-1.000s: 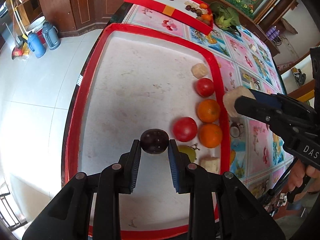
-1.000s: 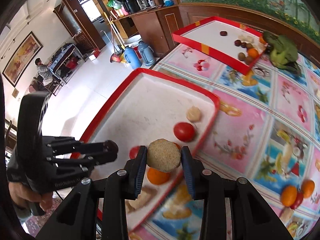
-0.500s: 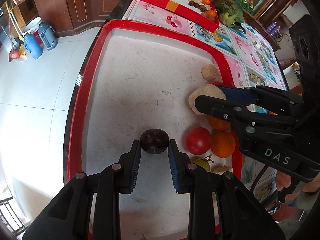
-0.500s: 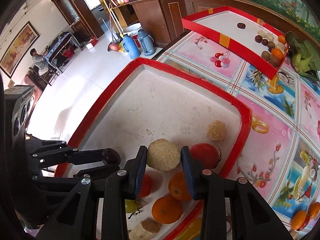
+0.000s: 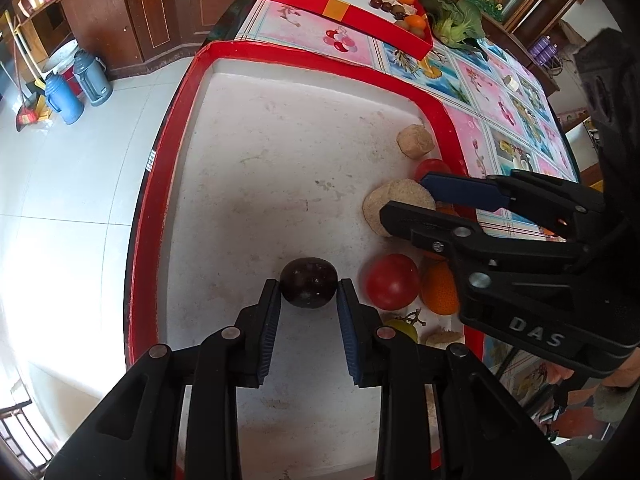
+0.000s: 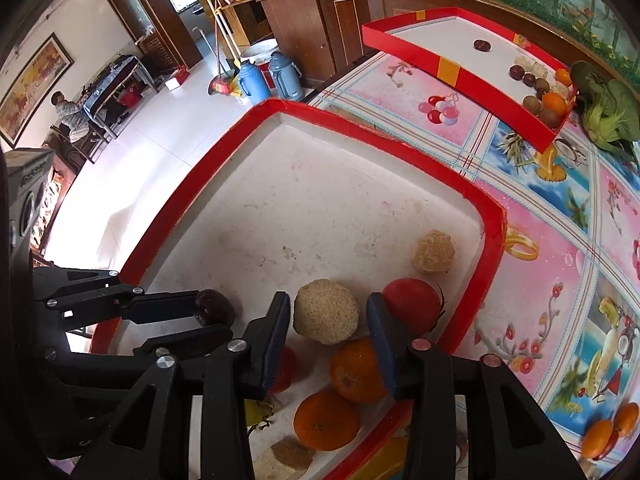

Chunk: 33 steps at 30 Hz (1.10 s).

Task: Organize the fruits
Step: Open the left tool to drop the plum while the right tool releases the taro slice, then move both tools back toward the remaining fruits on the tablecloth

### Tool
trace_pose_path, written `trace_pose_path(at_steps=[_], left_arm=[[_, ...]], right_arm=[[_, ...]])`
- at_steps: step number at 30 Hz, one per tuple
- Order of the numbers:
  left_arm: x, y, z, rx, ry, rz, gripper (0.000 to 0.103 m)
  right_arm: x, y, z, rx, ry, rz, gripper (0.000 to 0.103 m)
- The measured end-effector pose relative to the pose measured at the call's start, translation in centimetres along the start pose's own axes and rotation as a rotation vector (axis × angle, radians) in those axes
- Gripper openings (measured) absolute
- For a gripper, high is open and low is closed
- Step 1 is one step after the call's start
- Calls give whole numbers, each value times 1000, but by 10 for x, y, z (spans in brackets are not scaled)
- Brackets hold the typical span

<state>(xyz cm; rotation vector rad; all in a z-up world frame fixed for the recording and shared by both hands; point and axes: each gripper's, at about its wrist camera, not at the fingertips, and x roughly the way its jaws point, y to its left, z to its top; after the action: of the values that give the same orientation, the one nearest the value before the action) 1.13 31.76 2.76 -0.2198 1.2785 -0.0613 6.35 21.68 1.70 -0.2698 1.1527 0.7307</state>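
Note:
A red-rimmed white tray fills both views. My left gripper stands low over its near part, pads against a dark plum, and its jaws are just starting to open. In the right wrist view my right gripper straddles a round tan fruit that rests on the tray floor. These jaws are opening, with a gap showing on each side of the fruit. Close around it lie a red tomato, two oranges and a second tan fruit.
Another tomato and a small green fruit lie right of the plum. A second red tray with several fruits sits at the back, beside a leafy vegetable. Oranges lie on the patterned tablecloth. Flasks stand on the floor.
My right gripper came in over the tray's right rim and sank with the tan fruit, then its pads spread off the fruit. The left gripper kept its place with the plum.

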Motion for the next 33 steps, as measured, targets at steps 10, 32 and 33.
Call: trace_pose_path(at_steps=[10,32,33], left_arm=[[-17,-11,-10,11,-11,47,52],[-39,-93,-25,161,-45,53,69],[-39,-97,-25,168,-47,51,69]], right_arm=[[-56,-11,-20,36,-94,6,50],[-114,-99,-125,285,-112,-96,67],[-119,-104,-130,299,-120,-105,67]])
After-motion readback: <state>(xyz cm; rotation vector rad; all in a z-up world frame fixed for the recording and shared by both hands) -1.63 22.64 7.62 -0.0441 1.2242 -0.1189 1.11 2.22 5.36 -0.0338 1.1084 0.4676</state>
